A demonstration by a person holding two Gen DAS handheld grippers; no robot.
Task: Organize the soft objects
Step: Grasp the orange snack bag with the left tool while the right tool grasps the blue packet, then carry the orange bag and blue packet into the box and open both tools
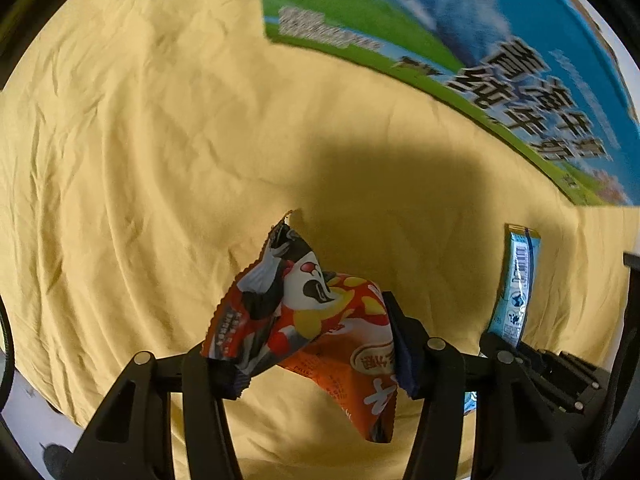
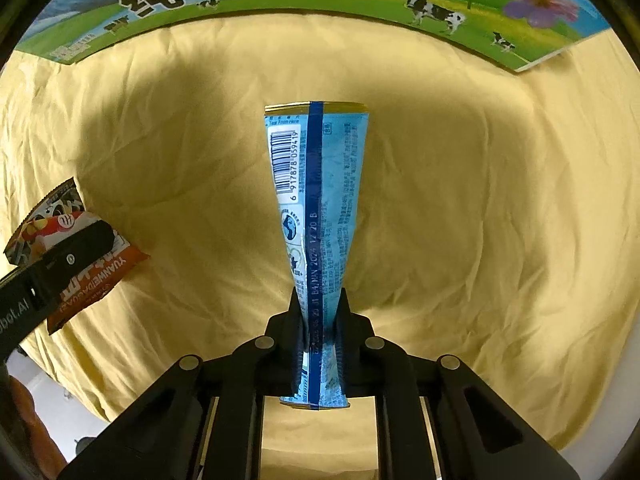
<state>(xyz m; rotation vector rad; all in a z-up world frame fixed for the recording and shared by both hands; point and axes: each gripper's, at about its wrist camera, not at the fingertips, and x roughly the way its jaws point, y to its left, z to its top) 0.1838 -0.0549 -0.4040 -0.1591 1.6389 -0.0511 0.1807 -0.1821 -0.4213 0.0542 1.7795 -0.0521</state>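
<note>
Closest to my left lens, the left gripper point(image 1: 308, 356) has its jaws pressed on an orange snack packet point(image 1: 316, 328), which crumples between them and hangs clear above the yellow cloth point(image 1: 120, 160), so I can carry it without dragging. Just beside it, my right gripper point(image 2: 322, 312) is clamped on the lower part of a long blue sachet point(image 2: 316, 192), pinched narrow at the grip and fanning out forward, its seam and barcode facing the camera. Both hover over the middle of the cloth, short of the milk carton box point(image 2: 360, 4) standing along its far edge. I judge that box to be the drop-off, though its opening is out of view.
</note>
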